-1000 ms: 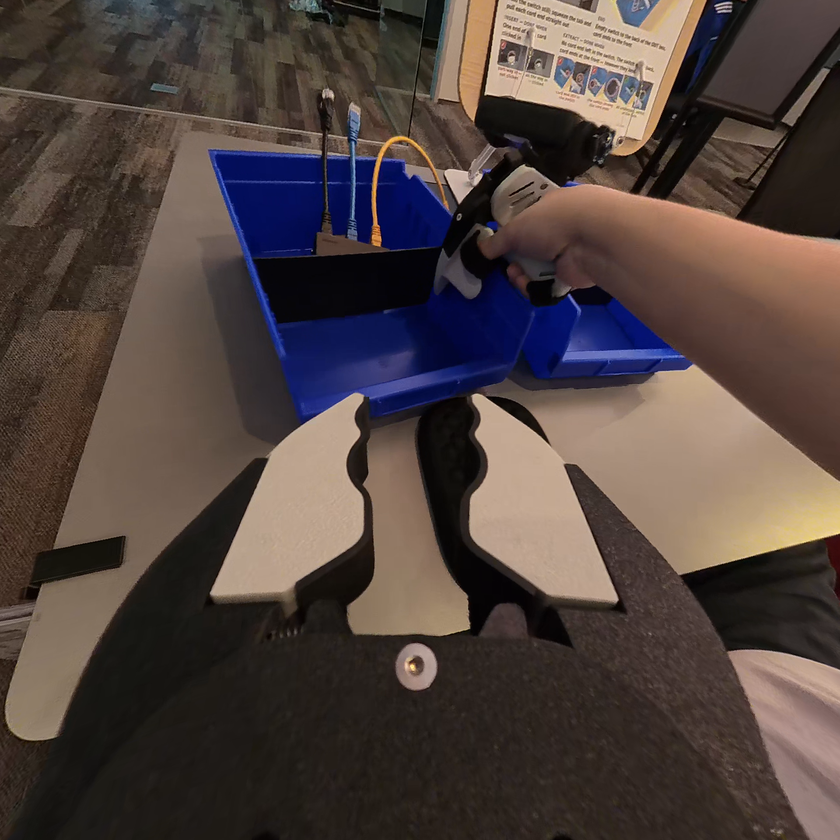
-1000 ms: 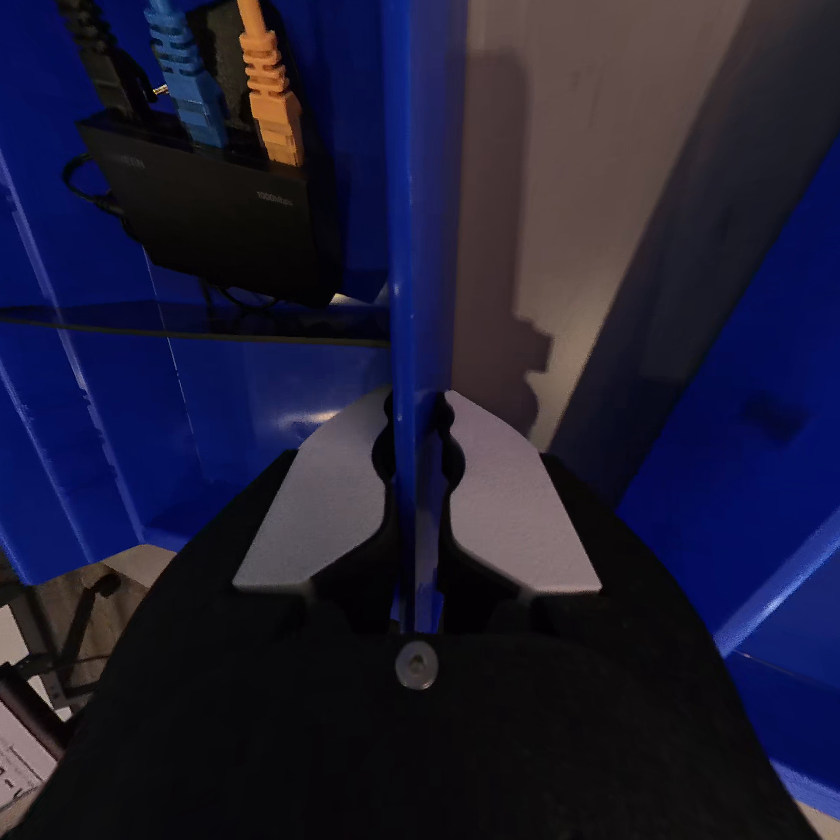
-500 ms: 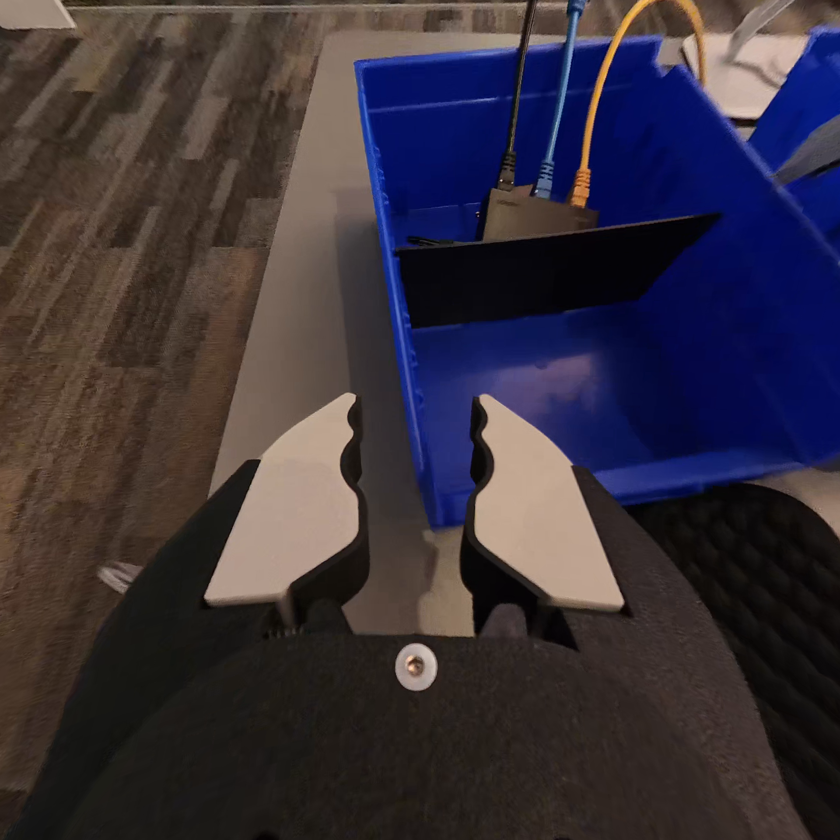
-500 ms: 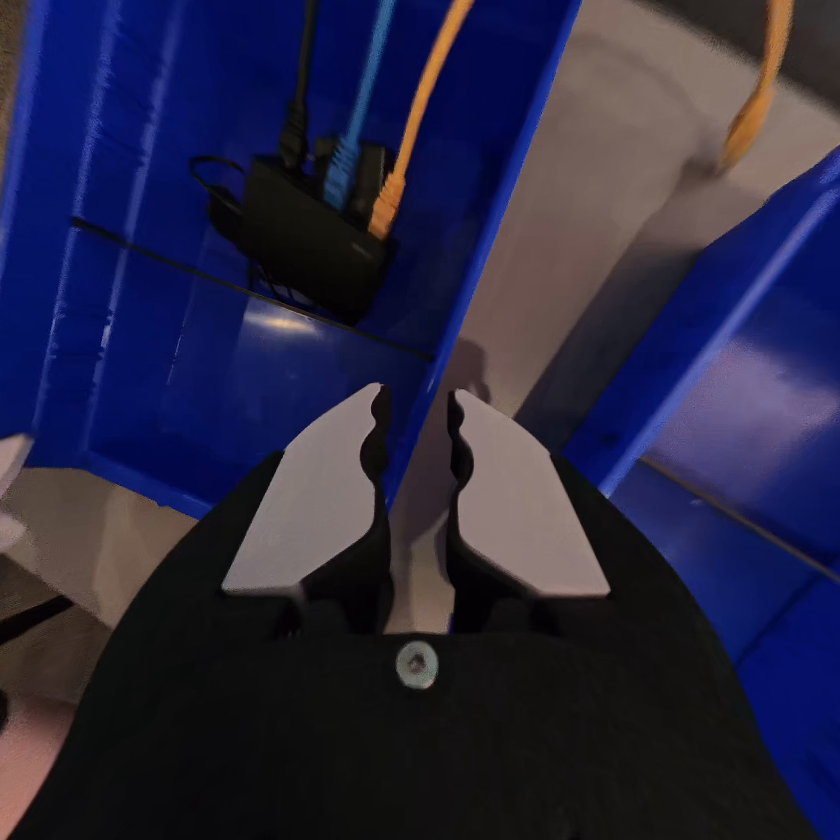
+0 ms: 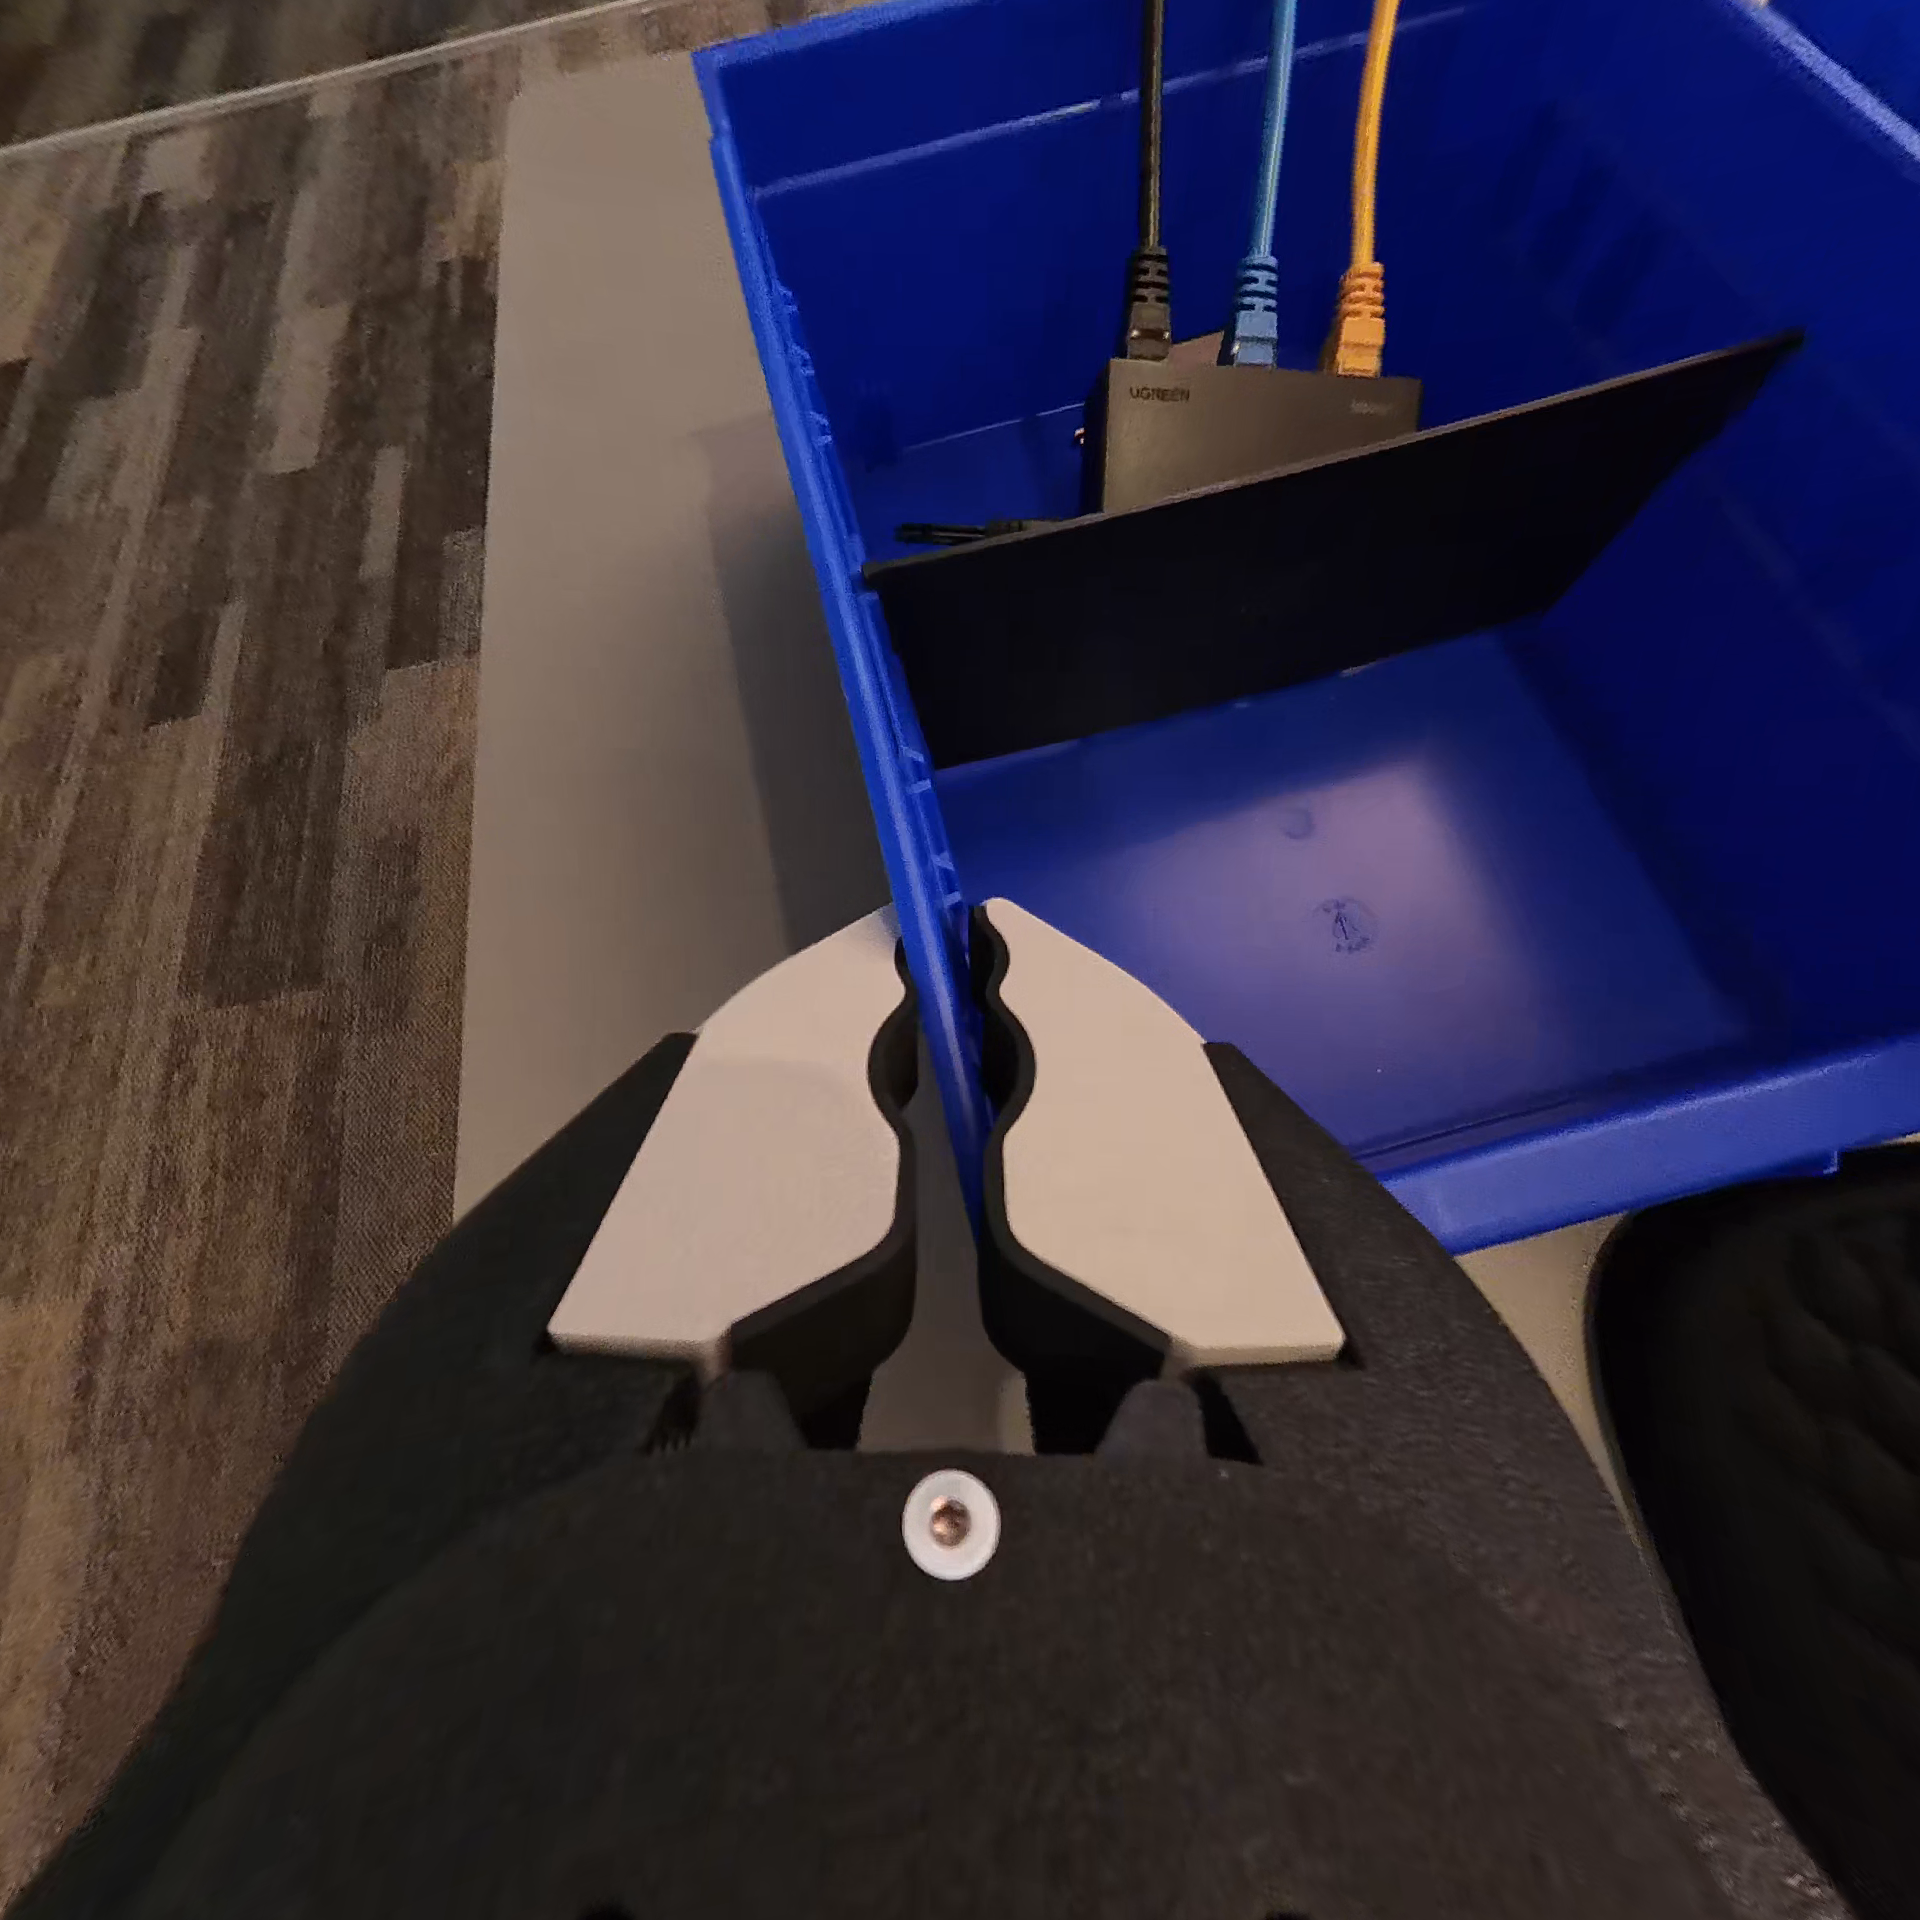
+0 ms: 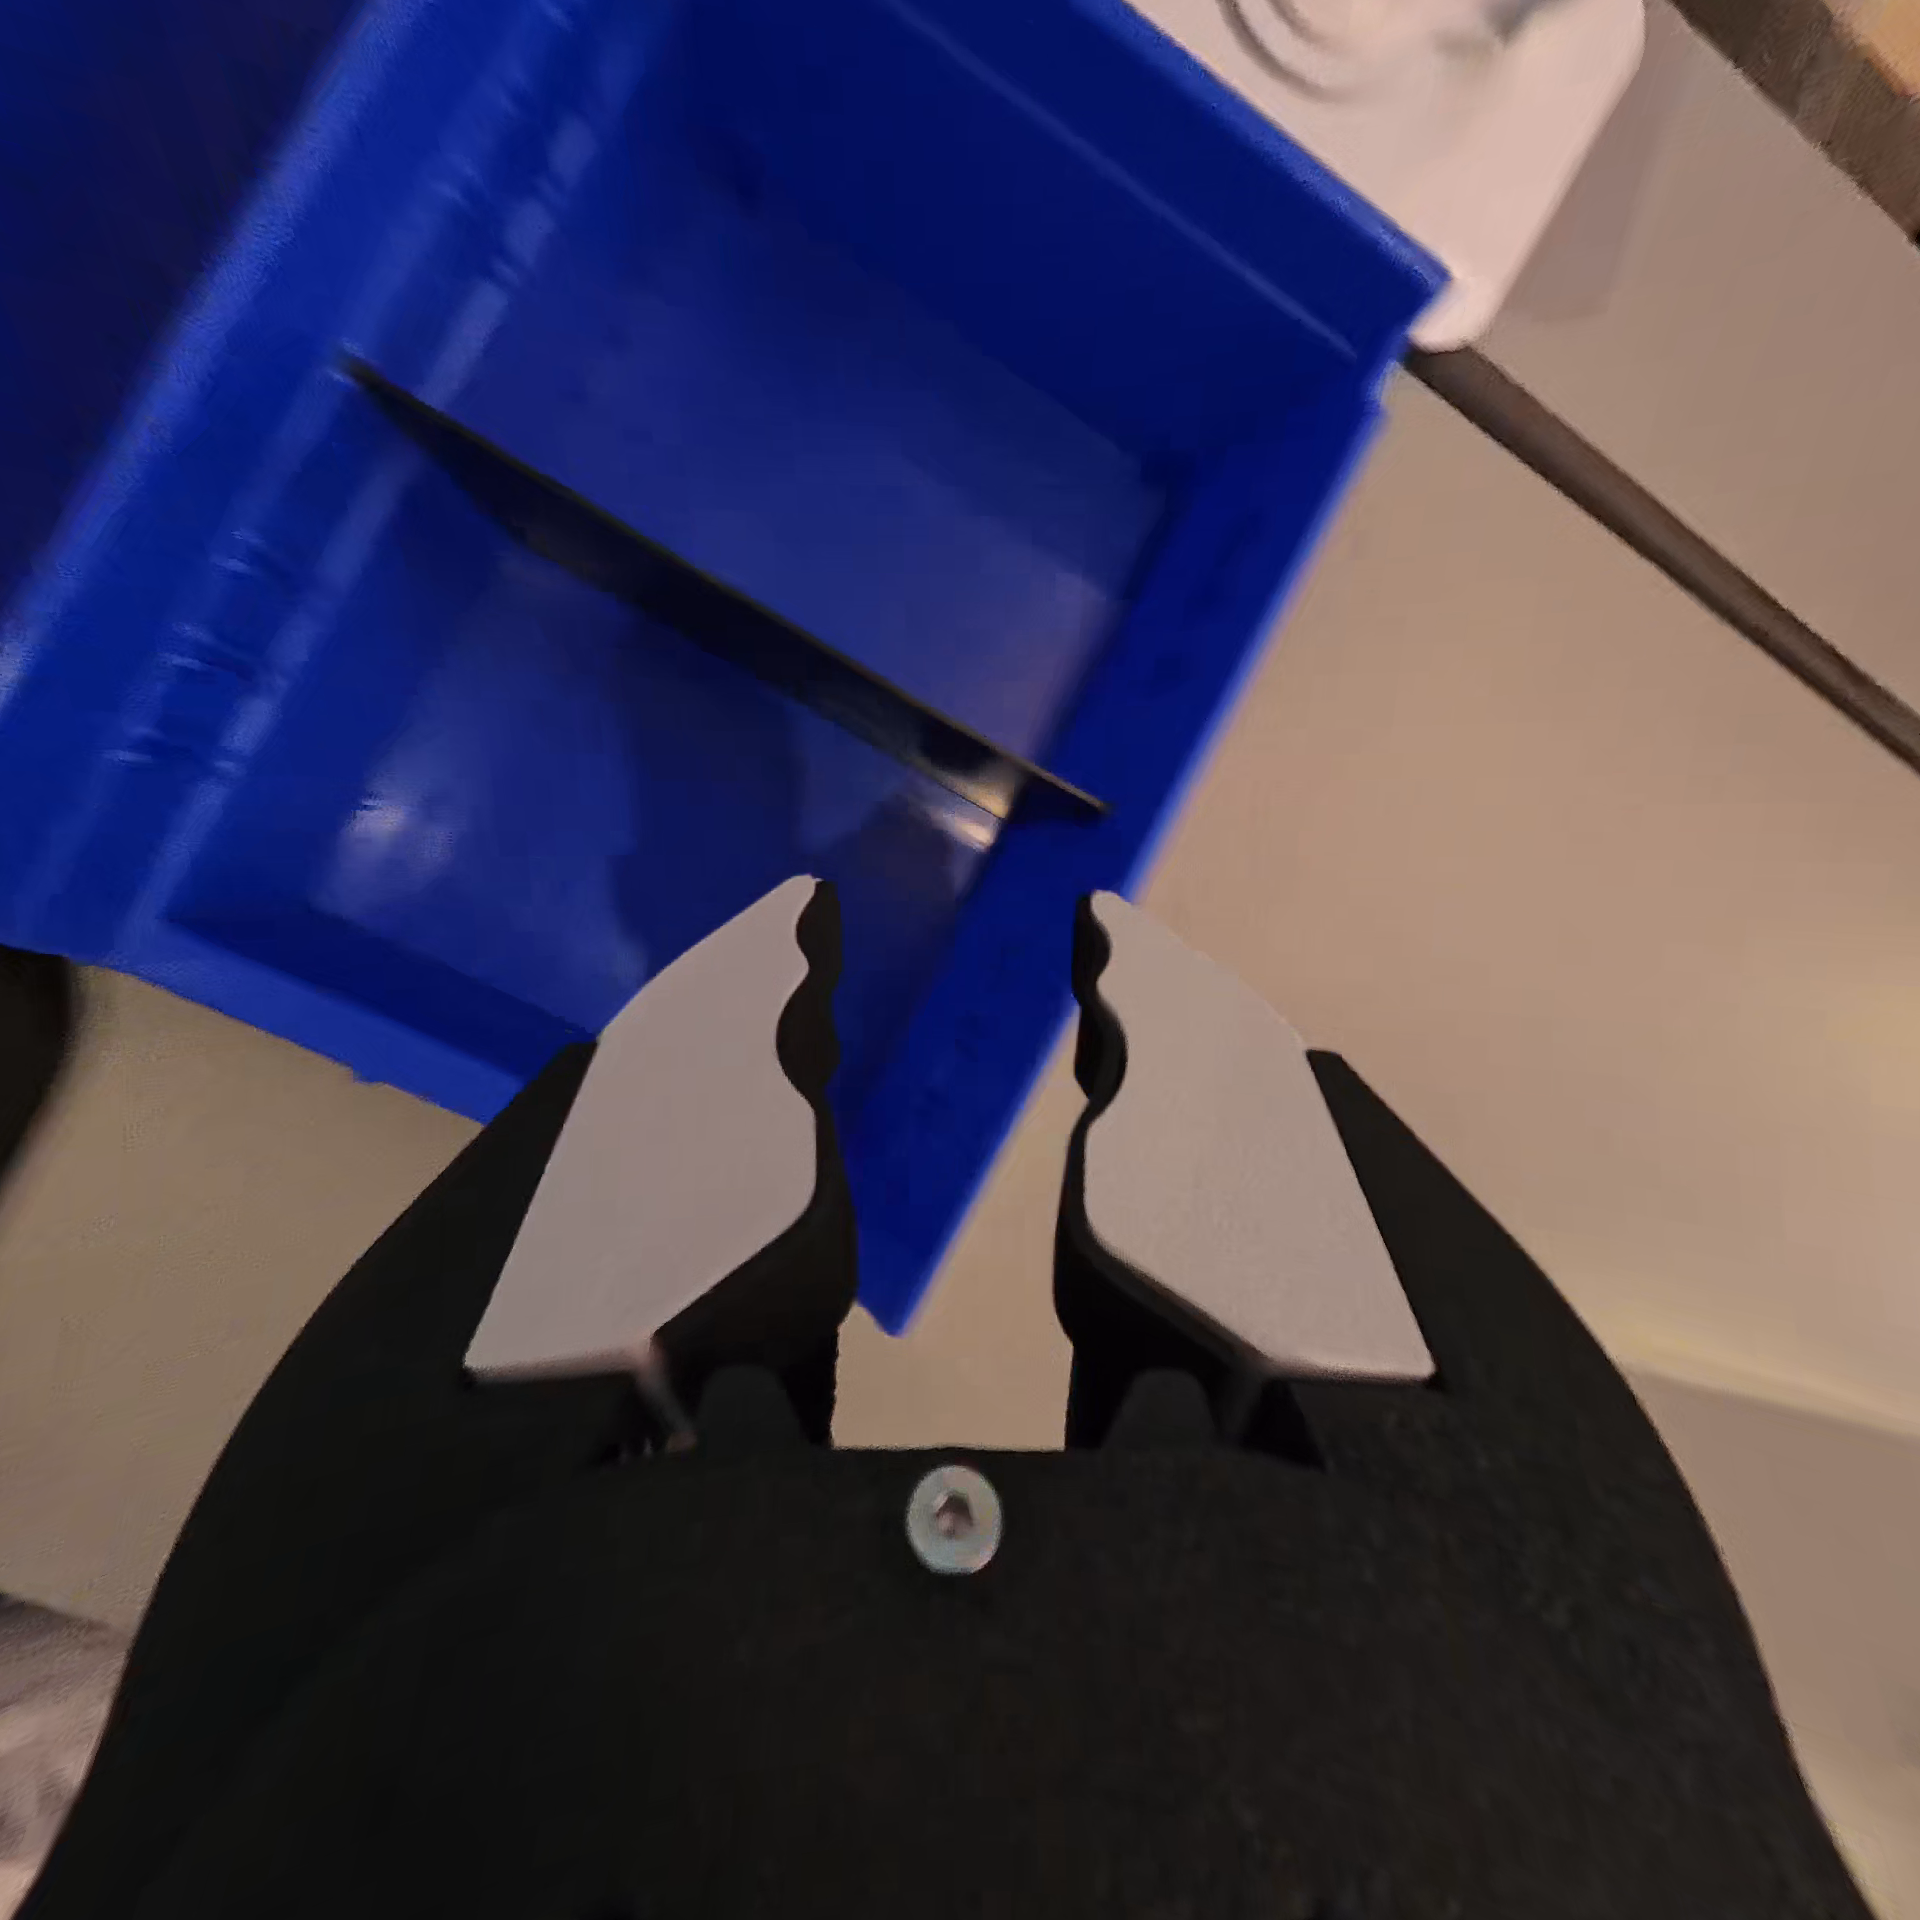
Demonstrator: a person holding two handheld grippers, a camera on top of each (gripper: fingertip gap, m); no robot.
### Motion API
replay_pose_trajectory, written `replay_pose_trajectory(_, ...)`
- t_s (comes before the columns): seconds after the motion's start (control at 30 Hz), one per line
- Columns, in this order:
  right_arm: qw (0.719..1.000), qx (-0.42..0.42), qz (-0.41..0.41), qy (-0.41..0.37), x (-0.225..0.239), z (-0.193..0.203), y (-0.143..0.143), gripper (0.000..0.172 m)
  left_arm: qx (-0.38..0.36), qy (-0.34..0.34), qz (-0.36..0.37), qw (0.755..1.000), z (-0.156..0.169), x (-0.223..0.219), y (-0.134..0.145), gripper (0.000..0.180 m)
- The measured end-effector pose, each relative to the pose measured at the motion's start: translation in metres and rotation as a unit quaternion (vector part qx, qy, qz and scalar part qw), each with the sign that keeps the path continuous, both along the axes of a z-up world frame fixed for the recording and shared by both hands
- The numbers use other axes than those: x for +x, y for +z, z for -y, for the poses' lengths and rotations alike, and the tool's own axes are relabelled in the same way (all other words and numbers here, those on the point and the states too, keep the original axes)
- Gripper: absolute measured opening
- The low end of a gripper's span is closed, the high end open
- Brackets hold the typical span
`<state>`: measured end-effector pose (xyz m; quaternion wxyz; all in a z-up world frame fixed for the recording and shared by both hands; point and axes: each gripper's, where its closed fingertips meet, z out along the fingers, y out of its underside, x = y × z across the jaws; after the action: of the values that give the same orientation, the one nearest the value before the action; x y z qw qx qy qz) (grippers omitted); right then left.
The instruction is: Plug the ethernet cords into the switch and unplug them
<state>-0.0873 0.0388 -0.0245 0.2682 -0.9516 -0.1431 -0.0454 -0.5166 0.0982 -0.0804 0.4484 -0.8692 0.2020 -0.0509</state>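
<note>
In the left wrist view a large blue bin (image 5: 1351, 914) stands on a grey table (image 5: 603, 623). Behind its black divider (image 5: 1299, 613) lies the dark switch (image 5: 1247, 436), with a black cord (image 5: 1148, 301), a blue cord (image 5: 1259, 312) and an orange cord (image 5: 1359, 312) plugged in. My left gripper (image 5: 940, 914) is shut on the bin's left wall (image 5: 831, 520). In the blurred right wrist view my right gripper (image 6: 951, 899) is open over a second blue bin (image 6: 727, 312). That bin's right wall (image 6: 977, 1091) lies between the fingers without being pressed.
Carpet floor (image 5: 208, 727) lies beyond the table's left edge. A dark textured object (image 5: 1766, 1507) sits at the near right of the large bin. A white object (image 6: 1507, 135) lies behind the second bin, which has a thin black divider (image 6: 727, 623). Left tips to right tips: about 45 cm.
My left gripper came to the large bin's left wall and shut on it. My right gripper let go of that bin's right wall, opened wide and swung over to the second bin.
</note>
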Motion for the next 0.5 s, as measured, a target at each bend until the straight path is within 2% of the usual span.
replay_pose_trajectory(0.23, 0.994, -0.008, -0.058, -0.091, 0.073, 0.007, -0.026, 0.044, -0.005, -0.008, -0.007, 1.000, -0.003, 0.009, 0.000, 0.005)
replay_pose_trajectory(0.4, 0.983, -0.051, -0.146, -0.097, 0.057, 0.000, -0.035, 0.061, -0.005, -0.020, -0.004, 1.000, -0.004, 0.020, -0.001, 0.006)
replay_pose_trajectory(0.5, 0.979, -0.080, -0.151, -0.108, 0.047, -0.008, -0.041, 0.067, -0.004, -0.022, -0.007, 1.000, -0.004, 0.025, -0.001, 0.006)
